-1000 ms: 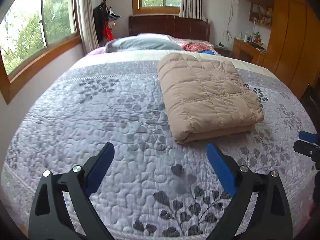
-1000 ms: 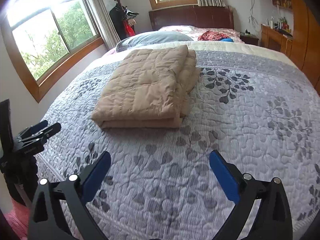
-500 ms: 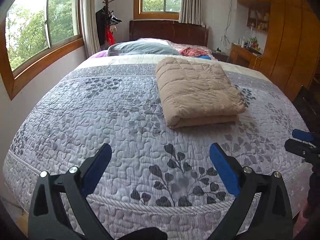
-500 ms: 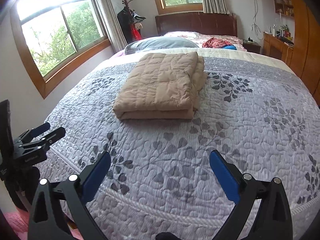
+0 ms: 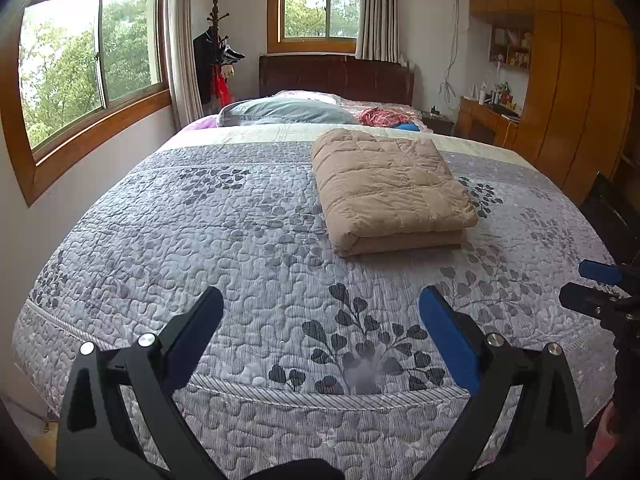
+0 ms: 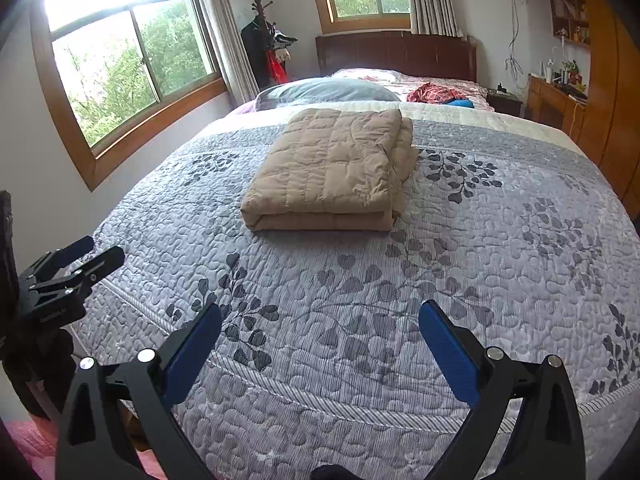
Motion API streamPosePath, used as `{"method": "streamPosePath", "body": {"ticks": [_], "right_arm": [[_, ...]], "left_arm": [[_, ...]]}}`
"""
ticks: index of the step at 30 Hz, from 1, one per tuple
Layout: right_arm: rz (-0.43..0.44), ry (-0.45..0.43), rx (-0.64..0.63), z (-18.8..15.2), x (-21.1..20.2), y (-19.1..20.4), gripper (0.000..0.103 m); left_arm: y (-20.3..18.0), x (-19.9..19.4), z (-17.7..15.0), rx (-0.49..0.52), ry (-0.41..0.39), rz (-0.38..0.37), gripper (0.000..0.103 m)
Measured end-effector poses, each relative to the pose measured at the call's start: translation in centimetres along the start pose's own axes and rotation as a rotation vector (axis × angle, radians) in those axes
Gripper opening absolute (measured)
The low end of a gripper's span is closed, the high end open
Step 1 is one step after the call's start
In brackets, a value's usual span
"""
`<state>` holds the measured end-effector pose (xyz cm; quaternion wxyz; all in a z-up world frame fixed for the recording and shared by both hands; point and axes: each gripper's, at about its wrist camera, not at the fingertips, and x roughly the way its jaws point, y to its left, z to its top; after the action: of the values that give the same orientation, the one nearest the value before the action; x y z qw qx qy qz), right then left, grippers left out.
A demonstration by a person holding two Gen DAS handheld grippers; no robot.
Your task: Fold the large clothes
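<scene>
Left wrist: one folded jacket point(image 5: 390, 190), two empty claws point(image 5: 320, 316).

A grey leaf-patterned quilted bedspread point(image 5: 208, 240) covers the bed, with a grey-blue pillow point(image 5: 280, 112) near the dark wooden headboard point(image 5: 336, 76). A coat stand point(image 5: 218, 52) hung with clothes stands between two windows; wooden wardrobes point(image 5: 560, 92) line the opposite wall.

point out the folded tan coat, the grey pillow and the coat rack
tan coat point(image 5: 388, 184), left wrist view, middle of its quilted top
grey pillow point(image 6: 324, 91), right wrist view, centre of its top
coat rack point(image 5: 216, 40), left wrist view, upper pole by the dark clothes
</scene>
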<state>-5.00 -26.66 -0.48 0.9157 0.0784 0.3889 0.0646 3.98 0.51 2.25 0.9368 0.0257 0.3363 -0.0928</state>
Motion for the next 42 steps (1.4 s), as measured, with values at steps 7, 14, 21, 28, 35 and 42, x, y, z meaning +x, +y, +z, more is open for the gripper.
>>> {"method": "streamPosePath", "body": {"ticks": [7,14,21,28,35,42], "right_arm": [[-0.001,0.001,0.008,-0.28,-0.07,-0.24,0.099],[0.000,0.004,0.008,-0.30,-0.06,-0.28,0.099],[0.005,0.013,0.003,-0.27,0.27,-0.37,0.099],[0.005,0.017,-0.004,-0.14,0.54,-0.44,0.099],[0.004,0.019,-0.004,-0.06,0.66,-0.57,0.099],[0.003,0.019,-0.003,-0.06,0.68,-0.56,0.099]], "left_arm": [[-0.19,-0.09,-0.24,0.010,0.000,-0.003,0.098],[-0.30,0.14,-0.36,0.013,0.007,-0.007,0.098],[-0.42,0.41,-0.45,0.016,0.014,-0.012,0.098],[-0.36,0.63,-0.46,0.018,0.015,-0.015,0.098],[-0.45,0.71,-0.45,0.027,0.015,-0.016,0.098],[-0.43,0.80,-0.39,0.026,0.016,-0.016,0.098]]}}
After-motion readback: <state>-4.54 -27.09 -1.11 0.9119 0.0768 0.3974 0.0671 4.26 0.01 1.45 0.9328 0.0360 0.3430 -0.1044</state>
